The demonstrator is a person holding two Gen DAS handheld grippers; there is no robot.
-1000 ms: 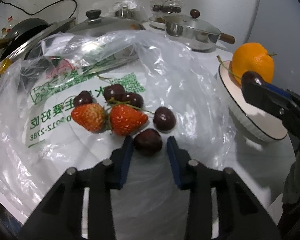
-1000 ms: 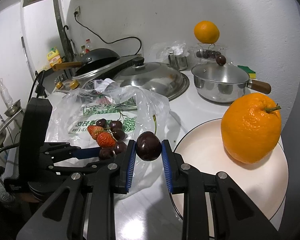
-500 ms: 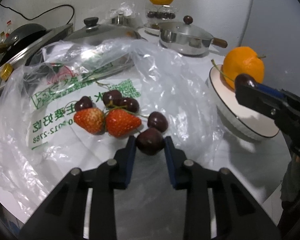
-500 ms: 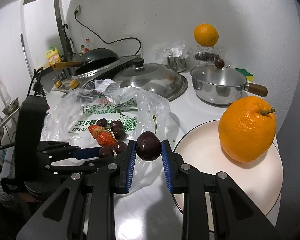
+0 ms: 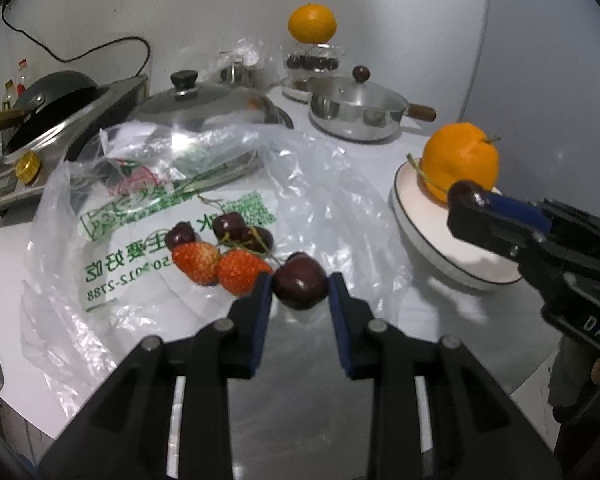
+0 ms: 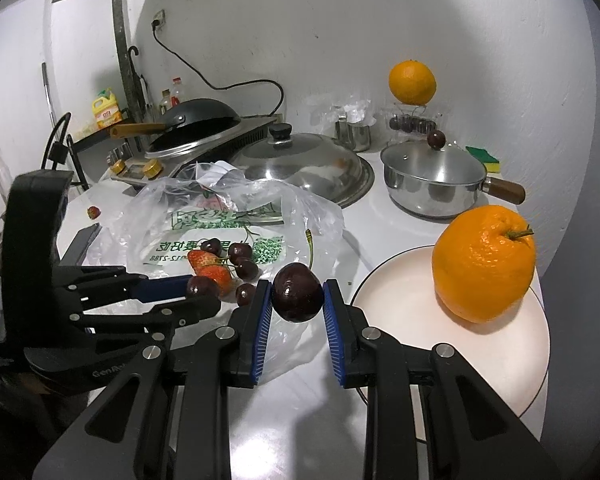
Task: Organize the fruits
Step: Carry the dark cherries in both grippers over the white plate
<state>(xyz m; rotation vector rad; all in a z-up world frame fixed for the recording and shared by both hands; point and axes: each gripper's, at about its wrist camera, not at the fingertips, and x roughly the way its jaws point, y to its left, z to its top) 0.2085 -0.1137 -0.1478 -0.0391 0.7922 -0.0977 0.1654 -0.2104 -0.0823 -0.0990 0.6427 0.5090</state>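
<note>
My right gripper (image 6: 296, 300) pinches a dark cherry (image 6: 297, 297) between its blue ribbed pads, and the white plate (image 6: 400, 296) I judge it is bound for lies just to the right of it and lower, rim almost under the right finger. That is the relation that matters: a short move right and down puts the cherry on bare plate in front of the orange (image 6: 483, 264), which sits at the far side and leaves the near half free. The right claw is the nearer of the two to the plate.

My left gripper (image 5: 300, 292) has just been closing and now pinches a second cherry (image 5: 299, 286), held above the plastic bag (image 5: 332, 200). From there the plate (image 5: 416, 236) lies well off to the right, with the right claw in between.

Both cherries are near-round, glossy and smooth, so there is no long axis to mind; mine on the right carries a thin green stem (image 6: 310, 246) rising from its top. The orange is pebbled and matt. The two strawberries (image 5: 220, 266) left on the bag are seeded and soft-looking, with more cherries (image 5: 228, 230) tangled by their stems beside them. The bag is thin, crinkled, clear film with green print.
</note>
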